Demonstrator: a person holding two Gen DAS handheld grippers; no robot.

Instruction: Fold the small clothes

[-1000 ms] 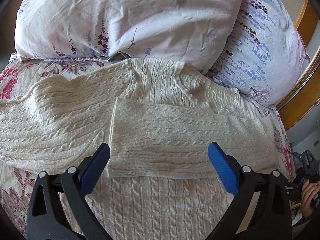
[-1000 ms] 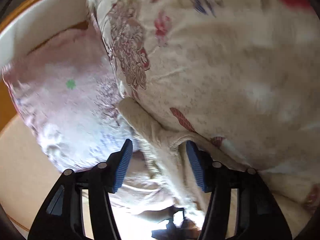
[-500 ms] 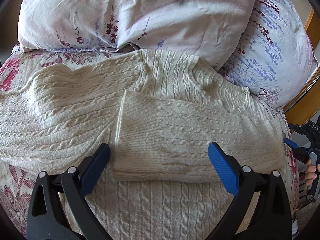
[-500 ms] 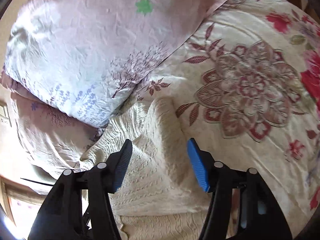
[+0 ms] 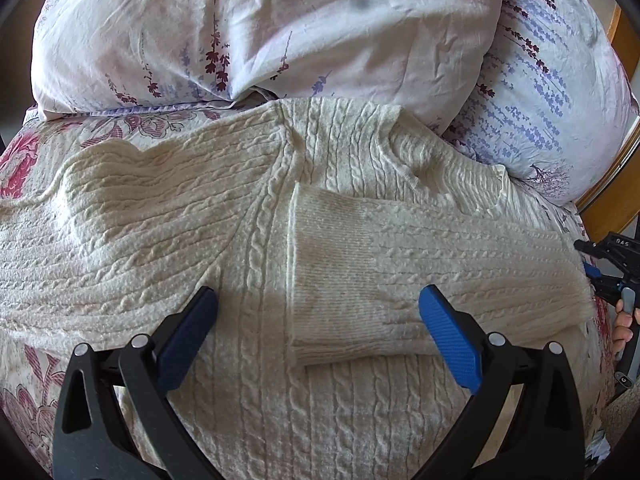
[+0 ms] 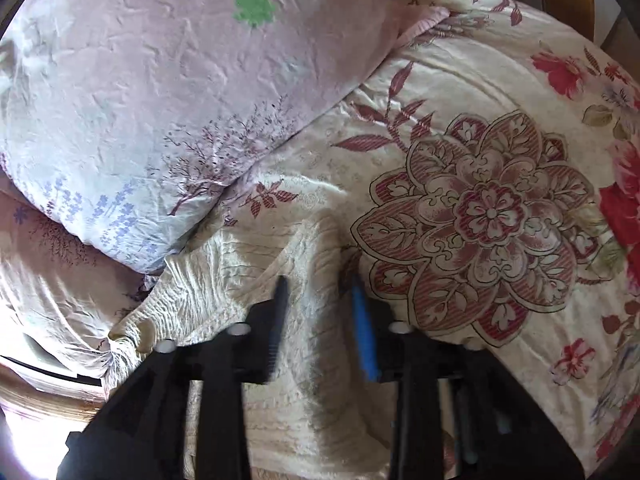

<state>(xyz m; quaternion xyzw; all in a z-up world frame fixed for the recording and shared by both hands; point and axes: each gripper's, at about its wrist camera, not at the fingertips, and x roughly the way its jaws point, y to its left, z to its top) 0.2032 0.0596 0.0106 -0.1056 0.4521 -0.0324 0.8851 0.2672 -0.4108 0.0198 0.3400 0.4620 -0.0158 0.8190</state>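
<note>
1. The sweater (image 5: 256,264) lies flat on the bed (image 6: 500,128), collar toward the pillows (image 5: 280,28). One sleeve (image 5: 420,280) is already folded across the chest; the other sleeve (image 5: 120,216) lies stretched out sideways.
2. The left tongs (image 5: 316,332) hover wide and hold nothing, just above the folded cuff and the body.
3. The right tongs (image 6: 318,320) look narrowed over a ridge of knit at the sweater's edge; blur hides whether they truly pinch it.
4. The step in hand is probably the second sleeve: take it near the cuff, lift it only a little, and lay it straight across the first.
5. Thick cable knit drags and bunches, so grip deep and keep the shoulder fold square.
</note>
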